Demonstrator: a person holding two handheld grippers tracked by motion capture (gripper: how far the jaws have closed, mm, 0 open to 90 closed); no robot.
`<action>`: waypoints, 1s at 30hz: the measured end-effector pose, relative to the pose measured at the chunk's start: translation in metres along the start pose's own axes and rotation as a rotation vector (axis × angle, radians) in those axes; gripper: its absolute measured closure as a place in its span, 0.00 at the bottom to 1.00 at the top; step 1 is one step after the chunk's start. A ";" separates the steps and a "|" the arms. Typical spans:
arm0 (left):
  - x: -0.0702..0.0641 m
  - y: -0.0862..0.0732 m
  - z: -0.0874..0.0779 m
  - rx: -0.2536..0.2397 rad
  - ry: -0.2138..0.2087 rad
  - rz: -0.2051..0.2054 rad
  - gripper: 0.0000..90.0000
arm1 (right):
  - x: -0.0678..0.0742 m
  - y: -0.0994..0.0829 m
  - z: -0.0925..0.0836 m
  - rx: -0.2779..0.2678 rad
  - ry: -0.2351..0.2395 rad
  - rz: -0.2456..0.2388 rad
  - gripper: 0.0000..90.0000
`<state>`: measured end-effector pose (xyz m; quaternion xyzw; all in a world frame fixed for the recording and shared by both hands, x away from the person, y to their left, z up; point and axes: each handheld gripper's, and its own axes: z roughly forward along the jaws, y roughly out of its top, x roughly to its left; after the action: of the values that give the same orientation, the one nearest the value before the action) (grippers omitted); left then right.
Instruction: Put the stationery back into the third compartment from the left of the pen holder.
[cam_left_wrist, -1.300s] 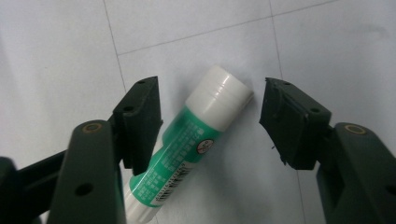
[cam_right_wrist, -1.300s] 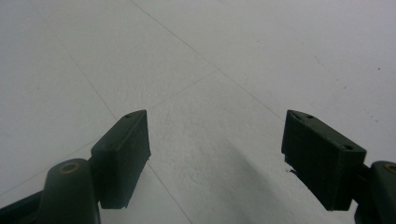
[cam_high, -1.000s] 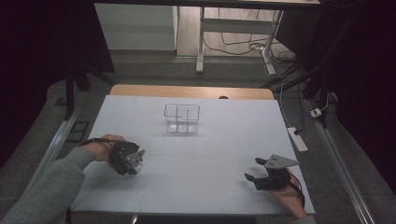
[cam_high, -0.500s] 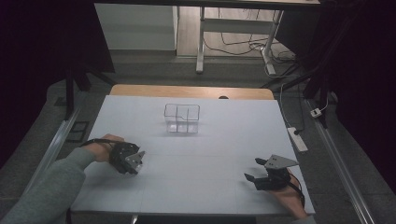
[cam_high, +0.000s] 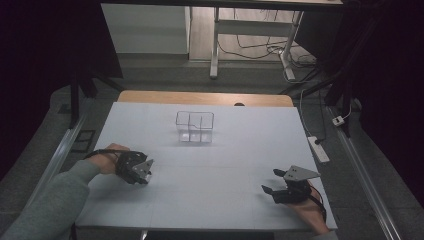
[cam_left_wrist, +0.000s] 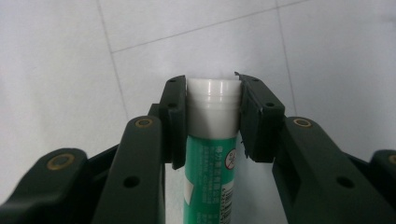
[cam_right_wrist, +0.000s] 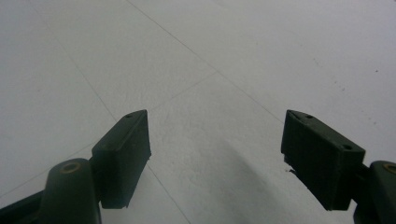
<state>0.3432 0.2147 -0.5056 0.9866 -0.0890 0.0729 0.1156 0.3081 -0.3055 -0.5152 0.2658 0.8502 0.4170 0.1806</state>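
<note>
Pale grey-white table top (cam_high: 220, 165), matte, crossed by thin straight seam lines into large panels; a strip of bare wood (cam_high: 200, 97) along the far edge. Near the far middle of that surface, a small clear box (cam_high: 194, 126) with inner dividers, standing upright and well apart from both grippers.

At near left, the left gripper (cam_high: 142, 172) held low over the table by a hand in a grey sleeve (cam_high: 50, 205). Pinched between its jaws in the left gripper view, a green tube (cam_left_wrist: 212, 140) with a white ribbed cap, cap end pointing away from the camera, printed label partly readable as small text only. White table panel and two seam lines behind it.

At near right, the right gripper (cam_high: 270, 192), grey three-cornered plate on top, jaws pointing left. Spread wide in the right gripper view (cam_right_wrist: 217, 154), with bare table and a soft shadow between the pads.

Beyond the table: dim room, dark at both sides. Grey floor, metal rails along the left and right of the table, a white power strip (cam_high: 318, 148) on the floor at right, loose cables and pale desk legs (cam_high: 215, 45) at the far side.
</note>
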 end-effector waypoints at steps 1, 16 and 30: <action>0.000 -0.001 -0.001 -0.005 0.006 -0.005 0.72 | 0.000 0.000 0.000 0.000 0.000 0.001 0.26; 0.000 -0.002 -0.020 -0.103 0.127 -0.195 0.72 | 0.001 0.000 0.000 0.008 0.002 -0.001 0.26; 0.000 0.005 -0.035 -0.257 0.208 -0.366 0.72 | 0.000 0.000 0.001 0.009 0.002 0.004 0.26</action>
<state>0.3384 0.2182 -0.4711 0.9506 0.0951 0.1401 0.2601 0.3085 -0.3049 -0.5156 0.2682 0.8517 0.4136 0.1777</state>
